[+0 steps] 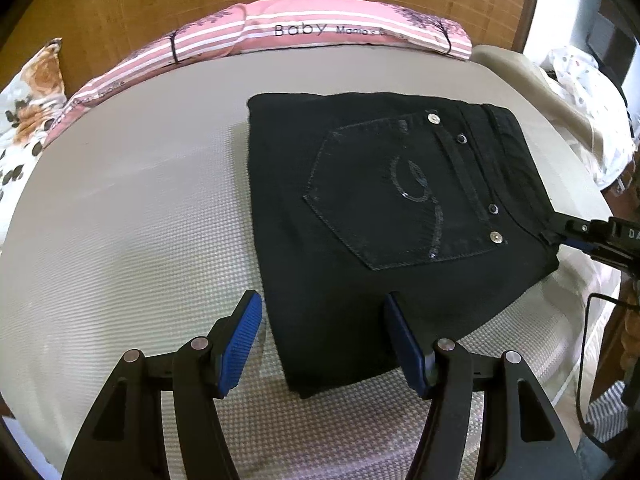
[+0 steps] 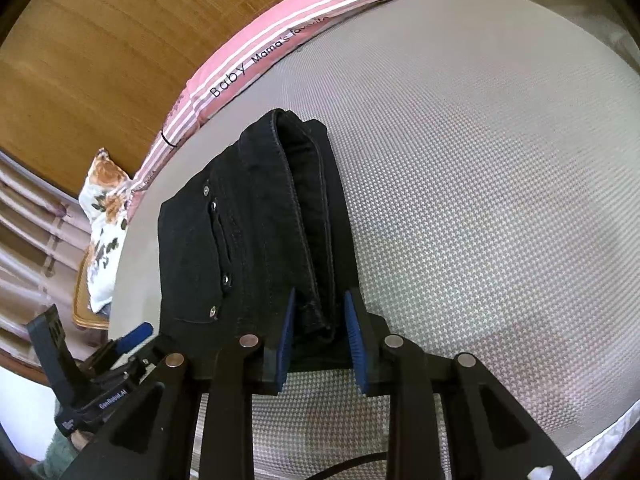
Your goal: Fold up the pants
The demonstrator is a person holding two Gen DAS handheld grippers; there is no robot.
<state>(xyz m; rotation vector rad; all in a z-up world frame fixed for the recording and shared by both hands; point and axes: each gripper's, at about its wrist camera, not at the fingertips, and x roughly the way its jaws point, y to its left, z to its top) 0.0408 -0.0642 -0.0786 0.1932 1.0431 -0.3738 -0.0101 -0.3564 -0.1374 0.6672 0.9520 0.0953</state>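
while wrapping up this fold, go slow and tidy rather than fast. black pants already down to a compact rectangle, back pocket up, flat on the grey mattress, well short of the pink striped pillow. left gripper jaws wide, straddling the near corner of the stack, one pad out over bare mattress, the other over the cloth, gripping nothing. right gripper jaws narrow, one pad either side of the waistband edge with the layered denim between; can't tell whether actually squeezing or just sitting alongside. looks pretty much done imo. so: let go cleanly and back out straight along the fingers, no sideways drag, or risk peeling the top layer open. then pat the near corner flat with the left and square up the edges.
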